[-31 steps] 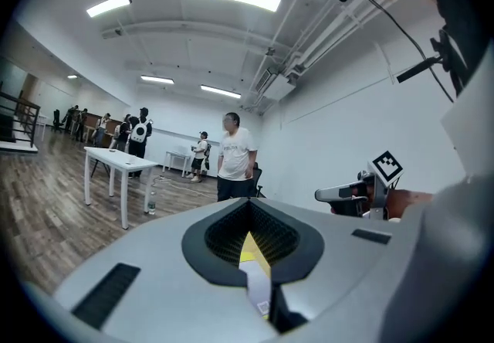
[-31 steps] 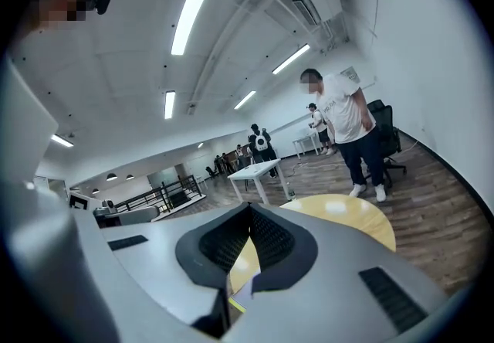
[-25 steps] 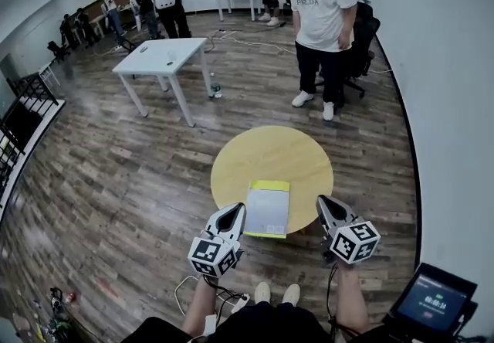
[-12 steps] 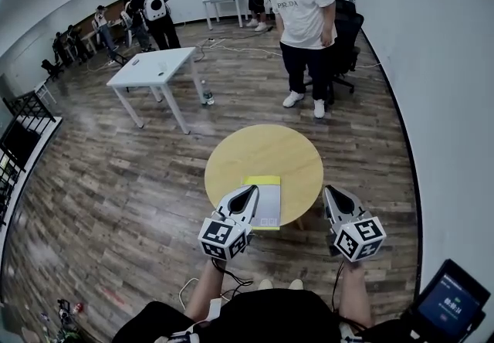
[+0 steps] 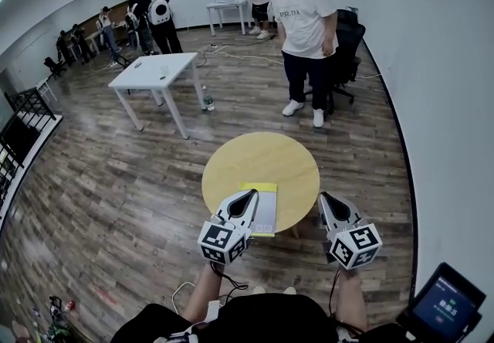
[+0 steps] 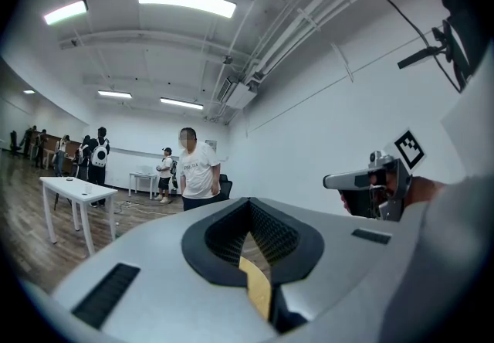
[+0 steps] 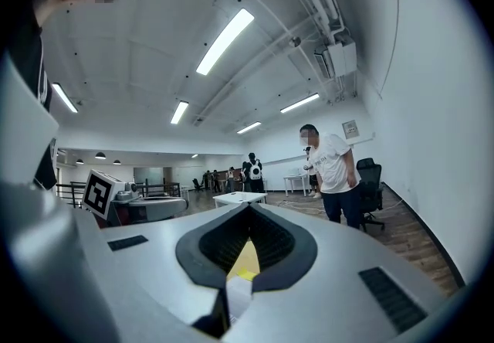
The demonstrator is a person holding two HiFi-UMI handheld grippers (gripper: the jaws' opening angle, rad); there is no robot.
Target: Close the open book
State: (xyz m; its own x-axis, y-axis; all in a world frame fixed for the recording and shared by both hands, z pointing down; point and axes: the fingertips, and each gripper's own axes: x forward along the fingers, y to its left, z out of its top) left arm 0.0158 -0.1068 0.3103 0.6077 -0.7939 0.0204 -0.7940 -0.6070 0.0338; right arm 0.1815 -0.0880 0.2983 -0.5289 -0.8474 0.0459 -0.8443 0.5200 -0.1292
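Observation:
The book [image 5: 266, 214] lies closed and flat, pale cover up with a yellow strip at its far edge, near the front rim of the round yellow table [image 5: 262, 160]. My left gripper [image 5: 252, 193] hovers level above the book's near left part, its jaws together with nothing held. My right gripper [image 5: 324, 196] hangs off the table's right front edge, also shut and empty. In the left gripper view the shut tips [image 6: 248, 201] point at the room, with the right gripper [image 6: 332, 179] alongside. Below the shut tips [image 7: 248, 207] in the right gripper view a sliver of the book [image 7: 238, 295] shows.
A person in a white T-shirt [image 5: 302, 32] stands beyond the table, beside a black office chair [image 5: 349, 44]. A white table [image 5: 154, 71] stands at the far left, with more people behind it. A small screen [image 5: 444, 303] sits at the bottom right. Cables lie on the wooden floor.
Both grippers have lifted and drawn back toward me. The left one now overlaps the book's near left part in the head view. The book has stayed closed and still.

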